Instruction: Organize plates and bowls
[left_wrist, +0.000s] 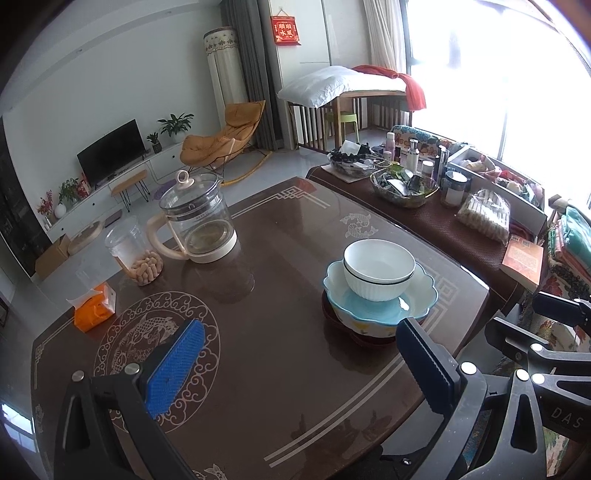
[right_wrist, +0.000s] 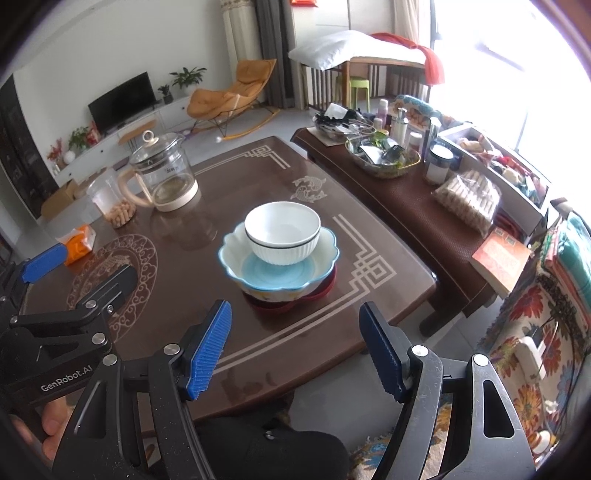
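At the far left of your brown patterned glass-topped counter (right_wrist: 258, 173) sits the orange paper tissue pack (right_wrist: 79, 238), then the clear plastic jar of tan snack pieces (right_wrist: 112, 203) and the clear glass kettle with a cream handle and base (right_wrist: 162, 173). These stand close together along that edge, well apart from the dishes, so they leave you room to work.

Your left claw (left_wrist: 291, 360) hangs over the near part of the counter, its blue ribbed pads spread wide with nothing between them. It points past the round dragon motif, with the stack off to its right, so it looks parked rather than reaching.

Next comes the stack. The white ribbed ceramic bowl with a dark rim line (right_wrist: 282, 230) sits nested inside the pale blue scalloped ceramic bowl (right_wrist: 236, 258), which rests on what seems to be a dark red plate or lacquer dish (right_wrist: 325, 290); only its rim shows, so you can't be sure of its shape. Largest at the bottom and smallest on top keeps the pile steady, and the sorting looks close to finished.

Your right claw (right_wrist: 295, 349) is aimed straight at that stack from the near side, pads wide apart, empty, clear of the bowls. To the right, the lower dark brown side table (right_wrist: 424, 225) carries bottles and a glass tray.
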